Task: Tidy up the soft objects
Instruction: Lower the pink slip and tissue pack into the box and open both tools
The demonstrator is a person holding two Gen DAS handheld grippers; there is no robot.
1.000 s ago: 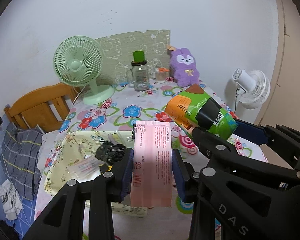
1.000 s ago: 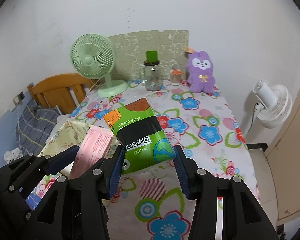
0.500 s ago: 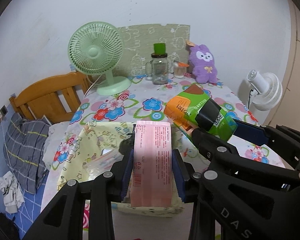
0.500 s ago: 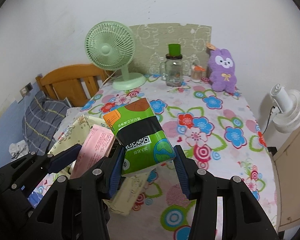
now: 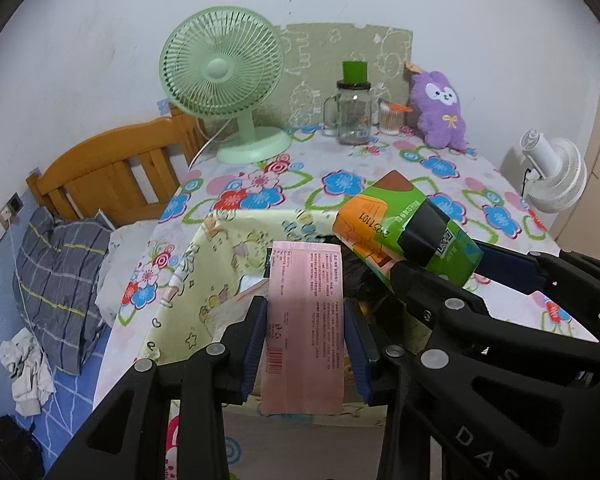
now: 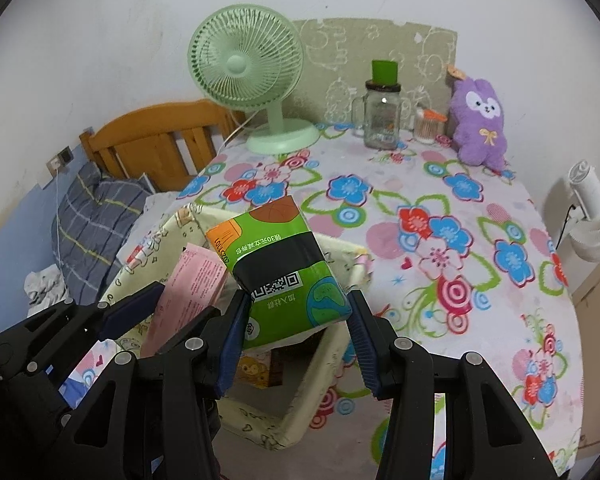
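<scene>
My left gripper [image 5: 305,312] is shut on a pink tissue pack [image 5: 305,320], held upright over a pale yellow fabric basket [image 5: 188,280]. To its right, my right gripper [image 6: 296,308] is shut on a green and black tissue pack [image 6: 280,268], which tilts above the same basket [image 6: 324,364]. In the left wrist view the green pack [image 5: 408,232] shows at the right, and in the right wrist view the pink pack [image 6: 188,284] shows at the left. Dark items lie inside the basket, mostly hidden by the packs. A purple plush toy [image 6: 480,120] sits at the table's far right.
The floral tablecloth [image 6: 440,208] covers the table. At the back stand a green desk fan [image 5: 224,80], a glass jar with green lid [image 5: 354,108] and a small cup [image 5: 390,118]. A wooden headboard [image 5: 112,176] and plaid pillow [image 5: 56,272] lie left; a white fan [image 5: 556,176] hangs right.
Both grippers have moved forward and lower with their packs, so the basket now lies right beneath them and the fan and plush look closer. The grips are unchanged.
</scene>
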